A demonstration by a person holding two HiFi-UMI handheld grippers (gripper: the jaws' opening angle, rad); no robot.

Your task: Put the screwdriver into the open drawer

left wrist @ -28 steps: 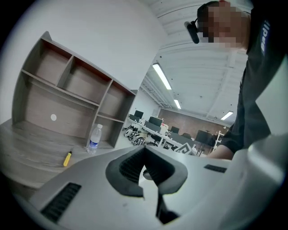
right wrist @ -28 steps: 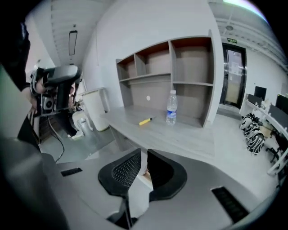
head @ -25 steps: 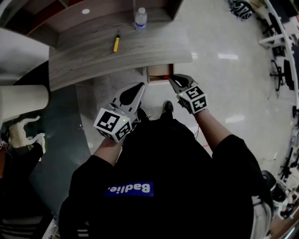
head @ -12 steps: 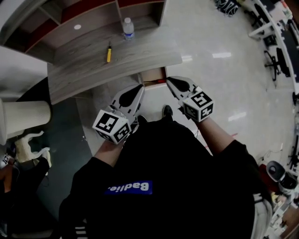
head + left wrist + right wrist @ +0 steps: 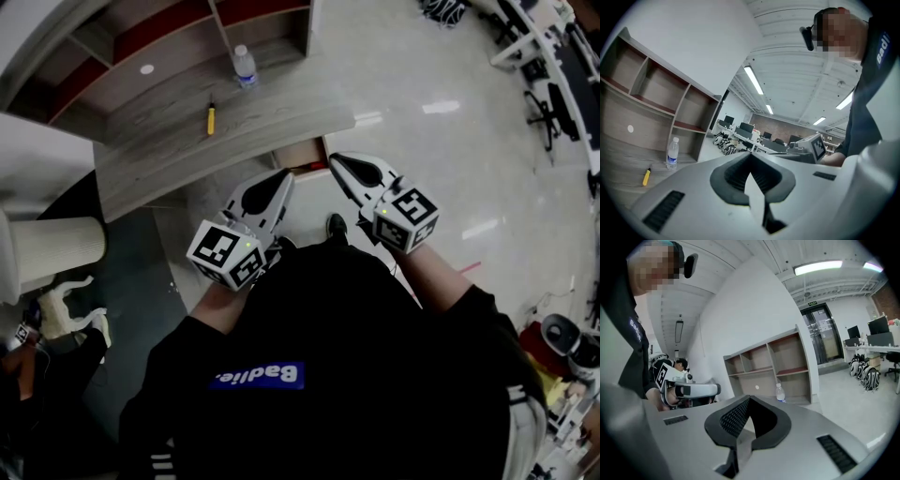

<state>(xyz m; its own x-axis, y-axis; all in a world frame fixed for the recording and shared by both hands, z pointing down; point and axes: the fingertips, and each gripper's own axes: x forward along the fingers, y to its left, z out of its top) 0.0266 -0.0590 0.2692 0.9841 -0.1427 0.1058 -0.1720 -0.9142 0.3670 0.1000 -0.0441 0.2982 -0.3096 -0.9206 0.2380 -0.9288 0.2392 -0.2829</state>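
"fingers (image 5: 684, 446) on the right gripper (image 5: 335, 161), how do they stand?"

"pressed together with nothing between them, and the left gripper (image 5: 285, 176) is the same: tips meeting, empty."

"so where's the screwdriver (image 5: 210, 118)?"

"lying flat on the desk (image 5: 159, 155), yellow handle, a little short of the water bottle (image 5: 244, 66) and well apart from both grippers. i'd say the pickup hasn't begun."

"why are both held there, then?"

"my guess is they're just carried in front of the body, either side of the open drawer (image 5: 302, 152) that pokes out under the desk edge. neither is aimed at the tool, and the jaws would have to part before either could take it."

"anything you can't read?"

"plenty. the drawer's inside is mostly tucked under the desk top, and there's a reddish strip at its near edge i can't name. the screwdriver is tiny, so i can't tell the tip end from the handle. it doesn't show in the right gripper view either, only the bottle and the shelves (image 5: 141, 47)."
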